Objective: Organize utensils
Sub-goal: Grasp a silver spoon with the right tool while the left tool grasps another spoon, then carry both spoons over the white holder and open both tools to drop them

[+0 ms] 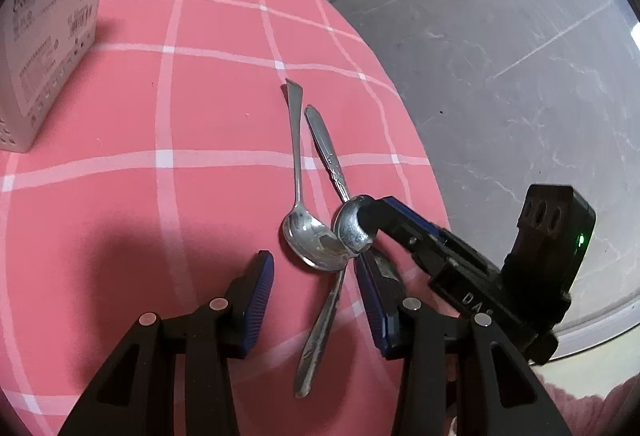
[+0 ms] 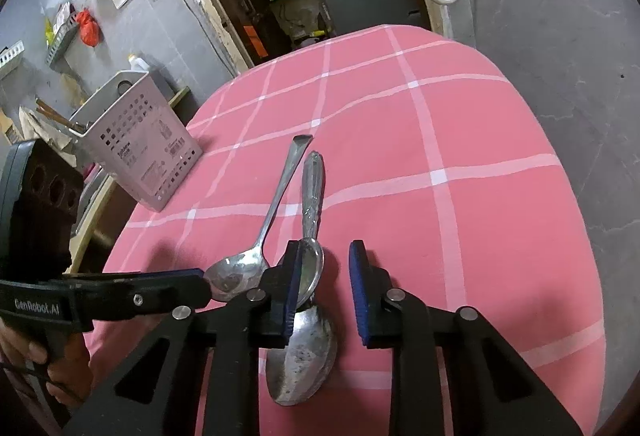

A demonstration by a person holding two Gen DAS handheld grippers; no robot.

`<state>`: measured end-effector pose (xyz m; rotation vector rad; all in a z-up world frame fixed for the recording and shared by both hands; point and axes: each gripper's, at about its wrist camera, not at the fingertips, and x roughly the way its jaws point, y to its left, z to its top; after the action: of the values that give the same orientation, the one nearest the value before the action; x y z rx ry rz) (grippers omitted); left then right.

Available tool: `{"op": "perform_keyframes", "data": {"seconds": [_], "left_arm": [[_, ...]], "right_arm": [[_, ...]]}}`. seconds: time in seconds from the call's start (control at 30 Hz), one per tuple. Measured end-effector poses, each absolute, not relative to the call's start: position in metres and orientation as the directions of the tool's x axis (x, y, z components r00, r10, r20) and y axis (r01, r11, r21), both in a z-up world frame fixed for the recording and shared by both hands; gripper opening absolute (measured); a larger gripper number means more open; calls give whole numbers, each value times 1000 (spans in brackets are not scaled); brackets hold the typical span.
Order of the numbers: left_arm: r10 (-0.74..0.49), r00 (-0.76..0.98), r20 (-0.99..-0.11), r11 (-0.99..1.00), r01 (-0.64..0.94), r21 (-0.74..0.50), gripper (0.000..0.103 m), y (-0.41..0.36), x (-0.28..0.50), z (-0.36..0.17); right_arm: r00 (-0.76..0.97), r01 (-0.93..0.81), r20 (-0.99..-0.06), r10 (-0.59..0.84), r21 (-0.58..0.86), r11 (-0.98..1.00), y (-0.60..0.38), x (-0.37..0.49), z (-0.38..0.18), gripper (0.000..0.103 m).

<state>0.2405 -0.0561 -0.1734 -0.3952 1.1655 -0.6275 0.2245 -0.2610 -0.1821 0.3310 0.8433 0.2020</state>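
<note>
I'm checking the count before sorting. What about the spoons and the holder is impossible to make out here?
- Right wrist view: the large spoon has its handle hidden under the right gripper.
- Right wrist view: the holder hides most of its contents behind its walls.
- Left wrist view: the holder is cut by the frame edge, its print blurred.

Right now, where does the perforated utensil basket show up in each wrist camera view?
Left wrist: the utensil basket is at the upper left edge, cut off by the frame.
Right wrist: the utensil basket stands left of centre, near the table's edge, its open top showing.
Shared landmark: the plain spoon with the flat-ended handle lies on the pink checked cloth, right of the basket in both.
</note>
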Motion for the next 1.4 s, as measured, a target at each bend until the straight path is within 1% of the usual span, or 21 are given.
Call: {"op": "perform_keyframes", "data": {"seconds": [0.03, 0.13, 0.2, 0.27, 0.37, 0.5, 0.67, 0.97, 1.17, 1.4], "left_arm": [[-645, 249, -723, 764, 242, -598, 39, -57, 242, -174], [-639, 220, -737, 768, 225, -599, 25, -61, 247, -178], [-630, 209, -748, 775, 222, -591, 21, -65, 248, -180], [-609, 211, -764, 791, 229, -567, 11, -68, 249, -180], [-600, 229, -767, 799, 230, -556, 6, -66, 250, -177], [-570, 281, -772, 819, 264, -509, 5, -65, 247, -164], [-525, 370, -767, 850, 268, -453, 5, -48, 246, -143], [-420, 534, -733, 904, 319, -286, 5, -25, 247, -86], [-397, 592, -702, 915, 313, -253, 5, -8, 241, -60], [-367, 697, -616, 930, 262, -258, 4, 18, 234, -20]], "right_arm": [[647, -45, -699, 305, 364, 930, -260, 225, -183, 20], [637, -48, -705, 312, 368, 929, -260, 227, -185, 12], [638, -53, -700, 321, 376, 925, -259, 227, -185, 5], [645, -52, -694, 321, 378, 924, -259, 225, -183, 4], [666, -47, -672, 324, 396, 917, -262, 221, -178, 3], [701, -37, -642, 310, 401, 915, -266, 216, -166, 2], [736, -48, -611, 291, 381, 923, -265, 211, -146, 2], [796, -73, -542, 271, 358, 931, -267, 202, -104, 2], [827, -104, -495, 267, 332, 937, -264, 202, -76, 2], [876, -152, -396, 276, 316, 936, -256, 211, -32, 2]]}}
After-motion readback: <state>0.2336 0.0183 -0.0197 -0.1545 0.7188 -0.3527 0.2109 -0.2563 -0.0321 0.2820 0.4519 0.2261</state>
